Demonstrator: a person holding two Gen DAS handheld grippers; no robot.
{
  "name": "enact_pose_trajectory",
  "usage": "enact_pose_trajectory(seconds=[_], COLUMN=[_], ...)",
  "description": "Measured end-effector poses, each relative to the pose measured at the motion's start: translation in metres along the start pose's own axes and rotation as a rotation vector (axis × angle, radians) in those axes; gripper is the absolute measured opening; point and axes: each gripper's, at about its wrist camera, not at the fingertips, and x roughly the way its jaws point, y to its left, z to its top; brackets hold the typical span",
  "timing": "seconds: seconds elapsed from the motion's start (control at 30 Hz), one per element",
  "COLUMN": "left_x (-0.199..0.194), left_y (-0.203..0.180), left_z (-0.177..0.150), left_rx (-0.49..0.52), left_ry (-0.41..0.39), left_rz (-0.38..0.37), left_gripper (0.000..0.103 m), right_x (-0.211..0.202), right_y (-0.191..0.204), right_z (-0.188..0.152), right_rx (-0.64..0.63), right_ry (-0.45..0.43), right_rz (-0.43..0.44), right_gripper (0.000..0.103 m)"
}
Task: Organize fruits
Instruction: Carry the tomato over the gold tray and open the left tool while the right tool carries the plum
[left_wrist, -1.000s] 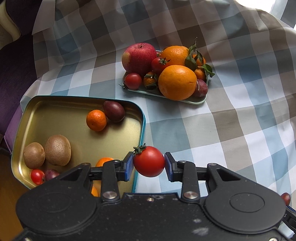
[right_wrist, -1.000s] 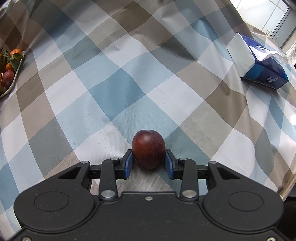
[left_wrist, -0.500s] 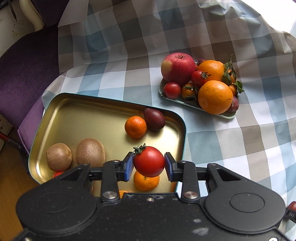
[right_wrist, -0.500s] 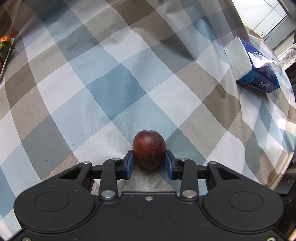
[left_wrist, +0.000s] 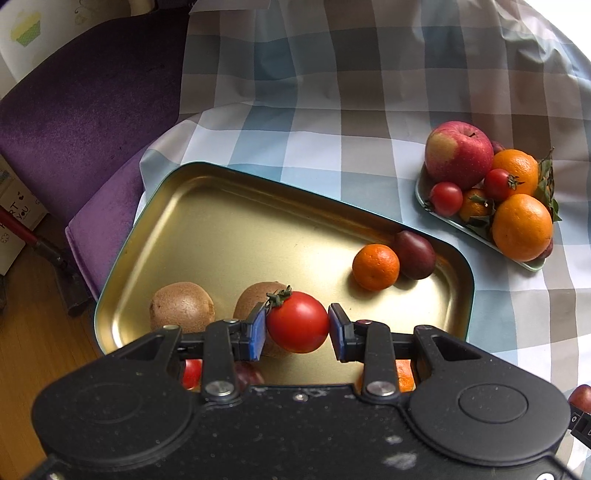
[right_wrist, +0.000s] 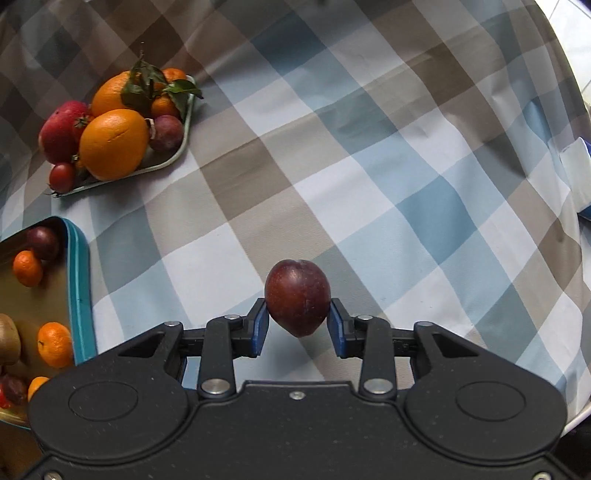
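Observation:
My left gripper (left_wrist: 297, 326) is shut on a red tomato (left_wrist: 297, 321) and holds it over the near part of the gold tin tray (left_wrist: 229, 229). The tray holds two kiwis (left_wrist: 181, 306), a mandarin (left_wrist: 375, 266), a dark plum (left_wrist: 414, 254) and more small fruit under the gripper. My right gripper (right_wrist: 297, 325) is shut on a dark red plum (right_wrist: 297, 297), above the checked cloth, right of the tray (right_wrist: 79, 288). A pale green plate (left_wrist: 532, 264) carries an apple (left_wrist: 458, 159), oranges (left_wrist: 521, 227), tomatoes and mandarins; it also shows in the right wrist view (right_wrist: 173, 160).
A purple chair (left_wrist: 81, 107) stands beyond the table's left edge, with wooden floor (left_wrist: 29, 354) below. A blue and white tissue pack (right_wrist: 578, 173) lies at the far right of the cloth. The checked tablecloth (right_wrist: 369, 177) covers the table.
My left gripper has carried the tomato leftward, from the tray's right rim to over its inside. My right gripper has swung left with the plum, so the plate and tray have come into view.

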Motion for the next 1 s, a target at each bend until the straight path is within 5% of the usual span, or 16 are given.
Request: enact_pose_trajectory(seconds=[0.37,1.0], left_x=[0.014,0.03], left_y=[0.035,0.067], left_z=[0.015,0.034], left_rx=[-0.112,-0.123], left_ry=[0.016,-0.019], left_rz=[0.042,0.112], left_gripper=[0.034,0.038], right_x=[-0.029,-0.019], right_y=[0.108,0.15], right_z=[0.004,-0.004], right_rx=[-0.229,-0.316], right_ry=[-0.052,-0.033], right_rz=[0.188,0.267], right_gripper=[0.045,0.045])
